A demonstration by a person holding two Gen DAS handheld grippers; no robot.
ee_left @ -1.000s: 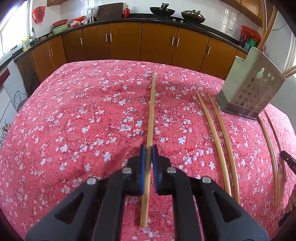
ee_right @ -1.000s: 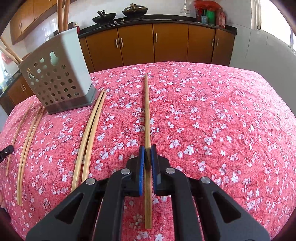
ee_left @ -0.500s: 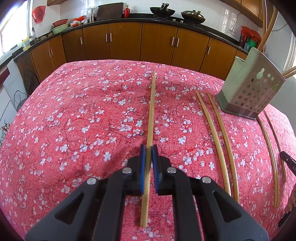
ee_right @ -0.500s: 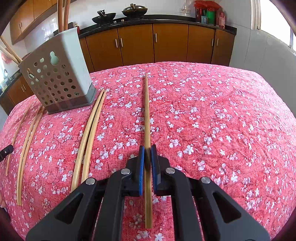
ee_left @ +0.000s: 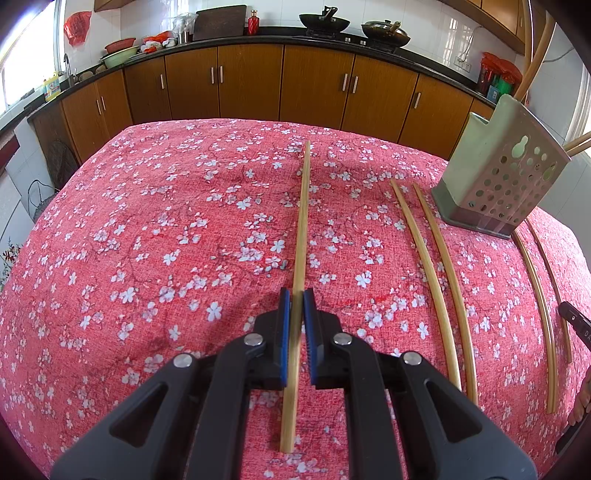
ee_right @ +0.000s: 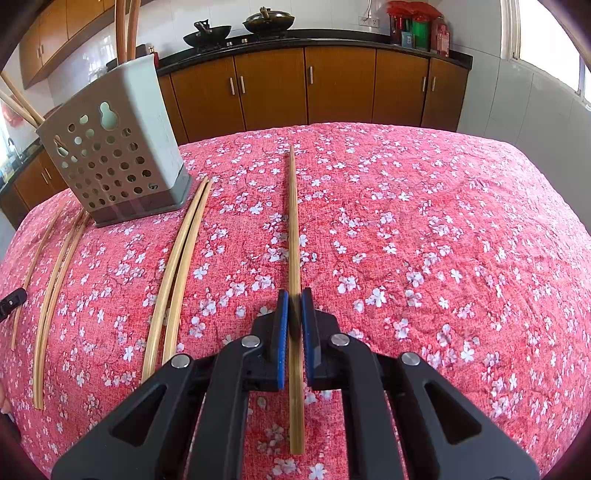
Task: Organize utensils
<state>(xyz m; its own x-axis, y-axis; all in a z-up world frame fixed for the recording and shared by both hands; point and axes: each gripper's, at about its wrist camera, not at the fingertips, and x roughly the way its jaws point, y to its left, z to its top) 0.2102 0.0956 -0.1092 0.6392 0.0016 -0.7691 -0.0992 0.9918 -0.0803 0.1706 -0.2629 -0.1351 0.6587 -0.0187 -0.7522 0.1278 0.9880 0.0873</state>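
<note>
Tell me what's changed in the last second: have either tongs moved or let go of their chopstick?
Nothing visibly changed. The left tongs stay shut on their chopstick and the right tongs on theirs. The holder and the loose chopsticks on the tablecloth lie as before.

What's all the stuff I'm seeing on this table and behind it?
Chopsticks lying loose: four, pale bamboo, on the cloth beside the holder.
Chopsticks being gripped: two, pale bamboo, one per gripper.
Utensil holder: one, grey-green, perforated, chopsticks standing inside.
Tablecloth: one, red with white blossoms.
Cabinets: brown, behind the table.
Woks: two, black, on the counter.
Left gripper: black, blue pads.
Right gripper: black, blue pads.
</note>
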